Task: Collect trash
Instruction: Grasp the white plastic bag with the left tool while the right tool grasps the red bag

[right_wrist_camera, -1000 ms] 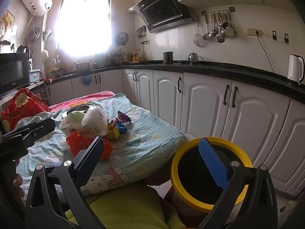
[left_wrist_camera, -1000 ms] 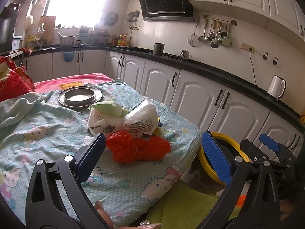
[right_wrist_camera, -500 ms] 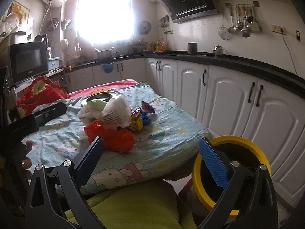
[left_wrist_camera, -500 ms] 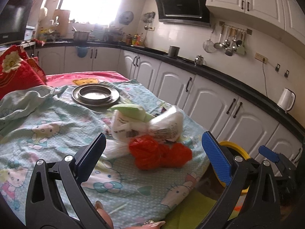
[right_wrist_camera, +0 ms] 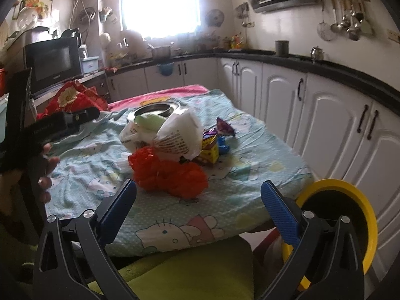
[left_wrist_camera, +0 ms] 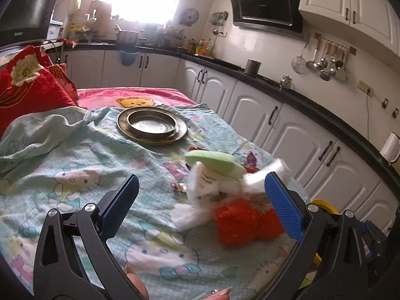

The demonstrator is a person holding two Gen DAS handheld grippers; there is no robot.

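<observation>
Yellow-rimmed bin stands beside the table; metal dish looks bare.

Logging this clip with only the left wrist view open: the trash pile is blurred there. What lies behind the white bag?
Observer: In the right wrist view, small wrappers lie beside the white bag: purple, yellow and blue ones.
Operator: Is the bin open? I see only a yellow sliver.
Observer: Yes. The yellow-rimmed bin stands off the table's corner, mouth open and dark inside.
Operator: Is the right gripper holding anything?
Observer: No. The right gripper is open and empty, short of the red bag.
Operator: And mine?
Observer: The left gripper is open too, nothing between its fingers.
</observation>
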